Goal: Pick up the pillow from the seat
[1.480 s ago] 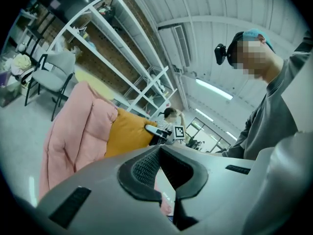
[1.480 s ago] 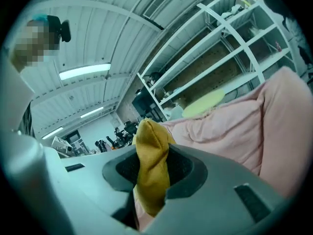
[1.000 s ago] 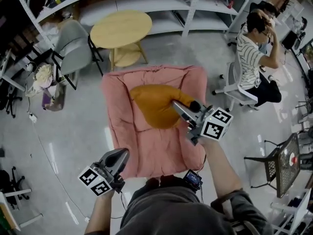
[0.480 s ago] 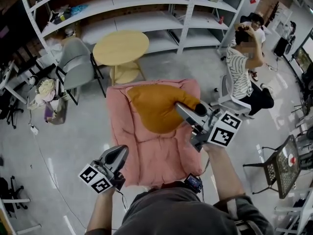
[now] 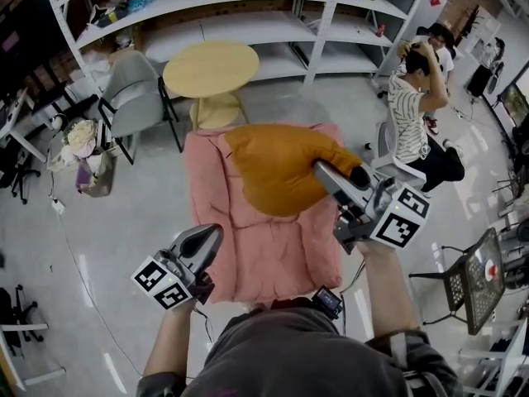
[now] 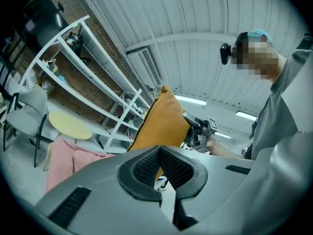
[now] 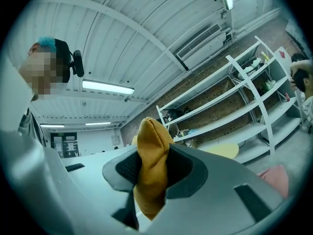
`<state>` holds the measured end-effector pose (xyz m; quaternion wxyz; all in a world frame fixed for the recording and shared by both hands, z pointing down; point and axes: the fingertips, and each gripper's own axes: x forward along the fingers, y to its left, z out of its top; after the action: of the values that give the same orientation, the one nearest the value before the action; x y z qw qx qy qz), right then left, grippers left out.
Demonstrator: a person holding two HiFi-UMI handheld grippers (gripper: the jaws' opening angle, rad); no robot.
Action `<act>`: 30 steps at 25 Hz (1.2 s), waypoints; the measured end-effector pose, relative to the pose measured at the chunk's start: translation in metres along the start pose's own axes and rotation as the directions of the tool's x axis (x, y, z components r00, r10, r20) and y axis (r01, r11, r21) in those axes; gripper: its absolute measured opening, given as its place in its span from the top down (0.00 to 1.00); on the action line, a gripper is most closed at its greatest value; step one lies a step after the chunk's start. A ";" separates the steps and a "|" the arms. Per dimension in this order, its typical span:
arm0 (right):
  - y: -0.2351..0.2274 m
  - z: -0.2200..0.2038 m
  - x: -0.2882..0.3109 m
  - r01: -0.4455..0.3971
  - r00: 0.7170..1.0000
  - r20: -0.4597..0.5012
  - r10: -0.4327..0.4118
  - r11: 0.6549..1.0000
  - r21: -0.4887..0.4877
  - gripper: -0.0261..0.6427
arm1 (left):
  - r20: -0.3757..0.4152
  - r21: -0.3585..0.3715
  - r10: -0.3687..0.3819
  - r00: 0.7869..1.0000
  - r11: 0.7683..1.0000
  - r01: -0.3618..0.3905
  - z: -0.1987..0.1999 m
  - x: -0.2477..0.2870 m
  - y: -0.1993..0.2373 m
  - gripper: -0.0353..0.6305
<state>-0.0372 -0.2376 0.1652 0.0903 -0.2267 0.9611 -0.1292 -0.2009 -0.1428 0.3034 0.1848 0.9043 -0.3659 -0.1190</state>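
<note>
Head view: the right gripper [image 5: 321, 172] reaches out over the pink seat [image 5: 248, 255], clamped on a corner of the pillow [image 5: 277, 168], which is held above the seat. The left gripper [image 5: 205, 238] hovers at the seat's left edge, over bare floor [image 5: 124, 246].

Left gripper view: jaws together, empty; they hide the pillow's lower part.

Right gripper view: only the pinched corner shows.

Pillow [image 5: 277, 168] above seat [image 5: 273, 251], table [image 5: 211, 66] behind.

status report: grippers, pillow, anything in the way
Right gripper shut on pillow corner. Left gripper shut, empty, off to the side. Pillow hanging above pink seat. Nothing in the way seen.
</note>
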 end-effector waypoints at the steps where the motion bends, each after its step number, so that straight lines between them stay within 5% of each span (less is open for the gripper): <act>1: 0.001 0.000 0.000 0.000 1.000 0.000 0.000 1.000 0.000 0.79 | 0.000 -0.001 -0.001 1.000 1.000 0.001 0.000 0.000 0.000 0.93; 30: -0.011 -0.014 -0.001 -0.001 1.000 -0.027 0.002 0.999 0.046 0.79 | -0.014 -0.039 0.014 1.000 0.999 -0.014 -0.012 0.009 0.005 0.93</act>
<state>-0.0354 -0.2438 0.1818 0.0824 -0.2222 0.9592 -0.1543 -0.1932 -0.1497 0.3157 0.2059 0.8987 -0.3686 -0.1187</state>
